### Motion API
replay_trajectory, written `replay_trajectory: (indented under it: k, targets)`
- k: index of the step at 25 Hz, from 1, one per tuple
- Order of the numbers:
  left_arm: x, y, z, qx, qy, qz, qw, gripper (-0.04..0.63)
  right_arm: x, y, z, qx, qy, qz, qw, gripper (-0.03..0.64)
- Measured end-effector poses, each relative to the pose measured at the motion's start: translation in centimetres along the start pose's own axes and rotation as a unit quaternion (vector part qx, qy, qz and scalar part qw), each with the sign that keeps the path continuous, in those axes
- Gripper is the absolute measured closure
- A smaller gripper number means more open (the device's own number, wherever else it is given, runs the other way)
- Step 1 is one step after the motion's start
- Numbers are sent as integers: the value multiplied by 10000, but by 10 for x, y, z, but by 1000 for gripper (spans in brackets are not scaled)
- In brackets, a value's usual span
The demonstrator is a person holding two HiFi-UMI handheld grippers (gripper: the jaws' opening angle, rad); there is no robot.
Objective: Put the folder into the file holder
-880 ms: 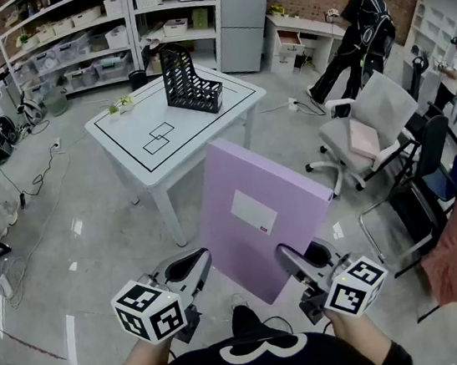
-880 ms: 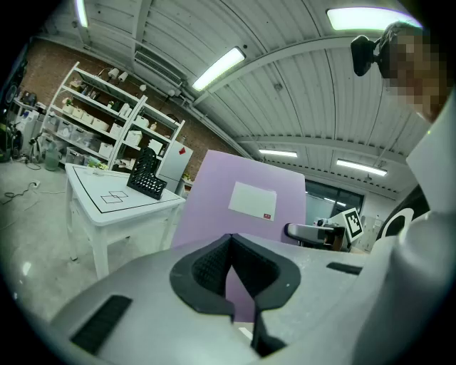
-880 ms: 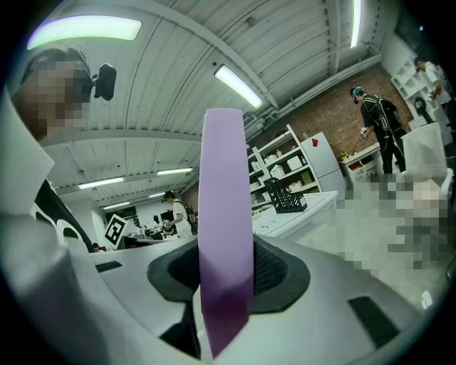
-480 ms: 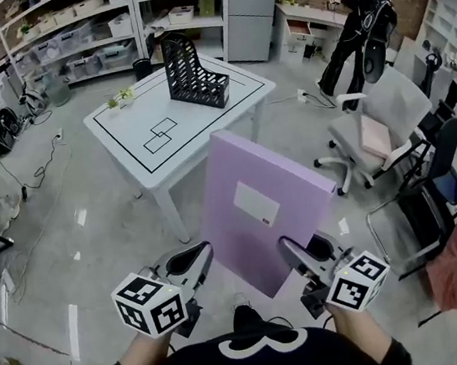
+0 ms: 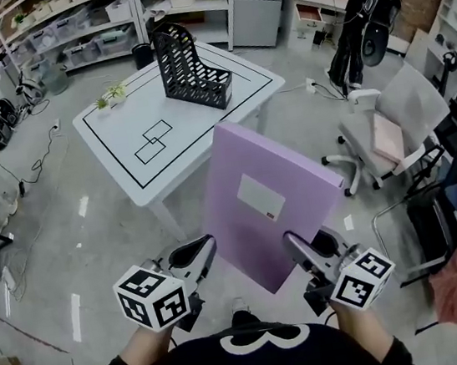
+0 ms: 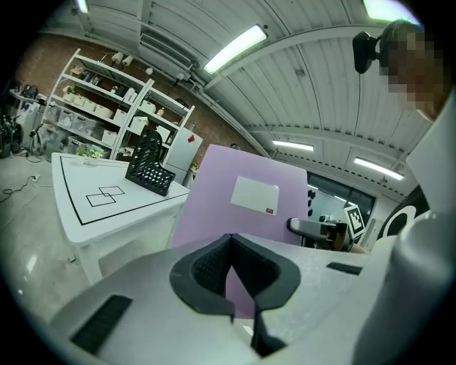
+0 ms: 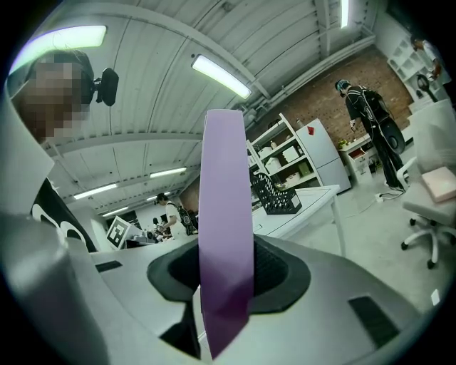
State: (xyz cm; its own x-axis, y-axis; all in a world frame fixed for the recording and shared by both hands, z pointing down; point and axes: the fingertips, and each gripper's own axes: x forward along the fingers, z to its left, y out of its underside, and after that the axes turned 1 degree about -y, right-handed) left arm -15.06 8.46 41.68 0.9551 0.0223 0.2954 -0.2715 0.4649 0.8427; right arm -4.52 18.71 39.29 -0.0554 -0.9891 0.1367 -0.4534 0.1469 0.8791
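Head view: right gripper point(image 5: 295, 248) fingers clamp folder point(image 5: 265, 193); left gripper point(image 5: 198, 253) fingers closed, empty; bench point(image 5: 119, 121), file holder point(image 5: 188, 72) nearer: approach continues.

The thick lilac box folder point(image 5: 247, 162) hangs upright in the air on the near side of the white table point(image 5: 122, 146), slightly tilted. Its broad face carries a white rectangular label (with a small red mark at one corner). The right gripper point(image 5: 299, 252) clamps its lower edge. The black mesh plastic file holder point(image 5: 190, 71) stands on the table's far part, tall end farthest away, well apart from the folder.
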Motion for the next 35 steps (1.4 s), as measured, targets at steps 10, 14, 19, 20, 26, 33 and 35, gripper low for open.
replay_trajectory:
  k: [10,14,19,20,26,33,35]
  targets:
    - [80,-46,30,130,-49,62,9999,589,37,-50,-75,-20,16,-141,9999,457]
    - [95,-60,33,232,4,-6,9997,589,41,-66,-90,-58,63,-272,9996,457]
    - [107,-70,34,283,86,-45,9996,589,39,-86,-98,-160,136,-437,9988,457]
    - [109,-71,36,284,104,-56,9995,590,40,-89,-100,-178,150,-464,9987,457]
    - [130,-85,55,304,180,-56,9994,590,58,-105,-122,-216,292,-589,9976,457]
    - [175,-122,92,299,292,-43,9991,589,97,-139,-159,-257,400,-651,9967,457]
    - [191,-138,106,282,318,-56,9991,591,112,-153,-172,-275,432,-656,9965,457]
